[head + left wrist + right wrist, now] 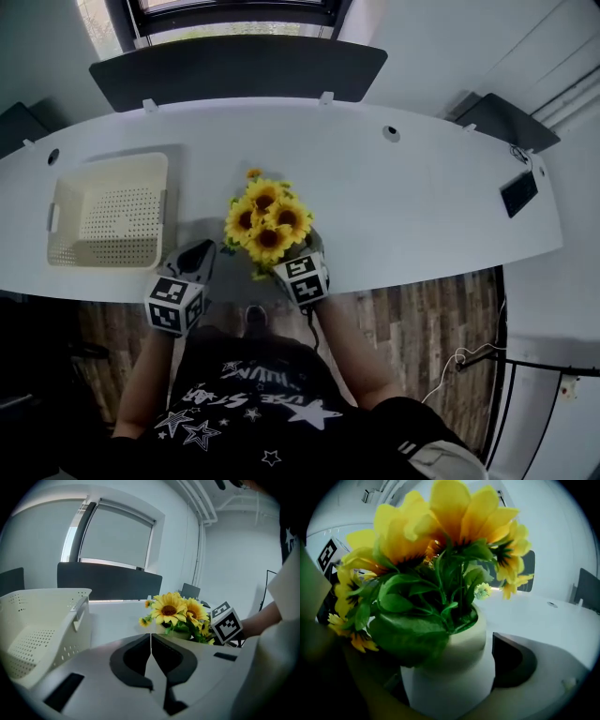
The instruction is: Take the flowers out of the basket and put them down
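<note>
Two grippers hover at the near edge of the table (422, 206). The right gripper (298, 259) clamps its jaws on the white pot (450, 677) of the flowers (265, 221), right of the basket (108, 211). The left gripper (192, 259) has its jaws pressed together.

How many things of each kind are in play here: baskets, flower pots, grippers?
basket: 1
pot of sunflowers: 1
grippers: 2, the left gripper shut and empty, the right gripper closed on the pot
Total: 4
</note>
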A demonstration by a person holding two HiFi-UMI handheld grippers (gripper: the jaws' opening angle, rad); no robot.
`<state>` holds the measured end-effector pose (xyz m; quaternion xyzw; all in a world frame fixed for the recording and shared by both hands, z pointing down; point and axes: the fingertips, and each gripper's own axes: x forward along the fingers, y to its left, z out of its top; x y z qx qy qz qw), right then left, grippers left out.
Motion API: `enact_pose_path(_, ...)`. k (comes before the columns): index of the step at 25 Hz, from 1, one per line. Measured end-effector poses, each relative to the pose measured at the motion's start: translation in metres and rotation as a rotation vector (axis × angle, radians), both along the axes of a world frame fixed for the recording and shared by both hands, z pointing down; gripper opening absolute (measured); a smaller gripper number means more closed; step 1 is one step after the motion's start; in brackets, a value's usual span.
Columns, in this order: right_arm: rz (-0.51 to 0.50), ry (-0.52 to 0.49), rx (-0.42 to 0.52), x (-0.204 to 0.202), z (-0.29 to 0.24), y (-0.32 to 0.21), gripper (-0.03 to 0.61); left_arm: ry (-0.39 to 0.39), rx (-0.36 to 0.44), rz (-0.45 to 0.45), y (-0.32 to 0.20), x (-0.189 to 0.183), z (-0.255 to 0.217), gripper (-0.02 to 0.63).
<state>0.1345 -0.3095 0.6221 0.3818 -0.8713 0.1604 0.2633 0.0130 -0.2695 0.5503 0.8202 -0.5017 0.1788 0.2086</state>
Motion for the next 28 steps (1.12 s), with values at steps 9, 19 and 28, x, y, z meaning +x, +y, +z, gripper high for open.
enact_pose_path(9,0.054,0.016,-0.020,0.000,0.002,0.028,0.534,0.032,-0.003,0.025,0.031,-0.010,-0.004,0.015)
enact_pose_path(19,0.149,0.011,-0.013,0.001,-0.010,0.078,0.534,0.070,0.003,0.041,0.084,-0.024,-0.014,0.015)
enact_pose_path(28,0.211,-0.055,0.047,-0.008,-0.038,0.132,0.531,0.095,0.030,0.062,0.142,-0.039,-0.025,0.015)
